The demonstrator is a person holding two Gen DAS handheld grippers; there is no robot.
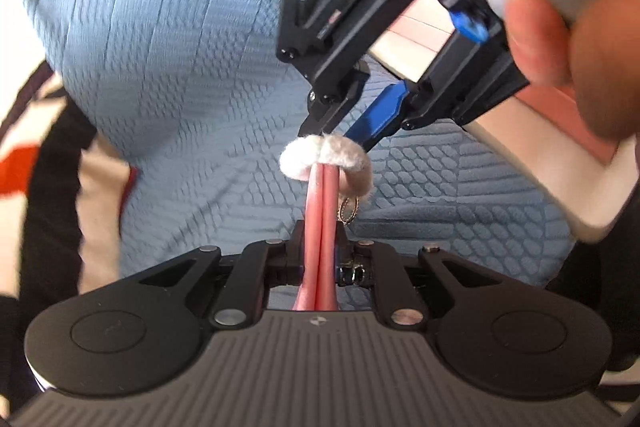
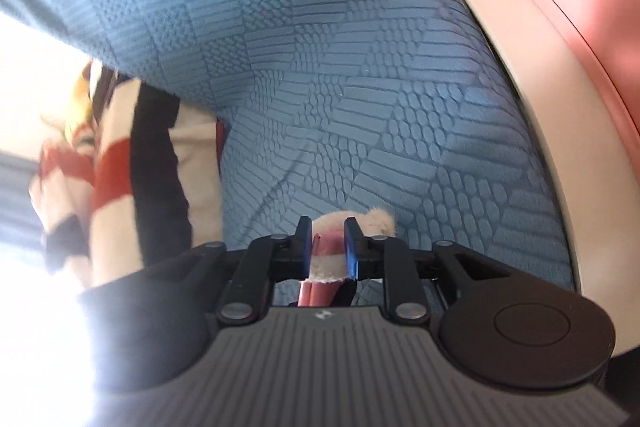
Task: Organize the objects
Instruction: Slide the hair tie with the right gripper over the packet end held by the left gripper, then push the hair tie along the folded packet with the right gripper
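Observation:
My left gripper [image 1: 320, 239] is shut on a doubled pink cord [image 1: 320, 211] that stands up between its jaws. A white fluffy band [image 1: 324, 157] with a small gold ring charm [image 1: 349, 209] loops over the cord's top. My right gripper [image 1: 344, 131] comes in from the upper right, held by a hand, with its tips at the fluffy band. In the right wrist view my right gripper [image 2: 328, 243] has its blue-padded jaws around the fluffy band [image 2: 328, 267], with the pink cord [image 2: 316, 295] below it.
A blue textured bedcover [image 2: 360, 87] fills the background of both views. A cream and pink edge [image 2: 560, 47] runs along the right. Red, black and cream striped fabric [image 2: 116, 179] lies at the left.

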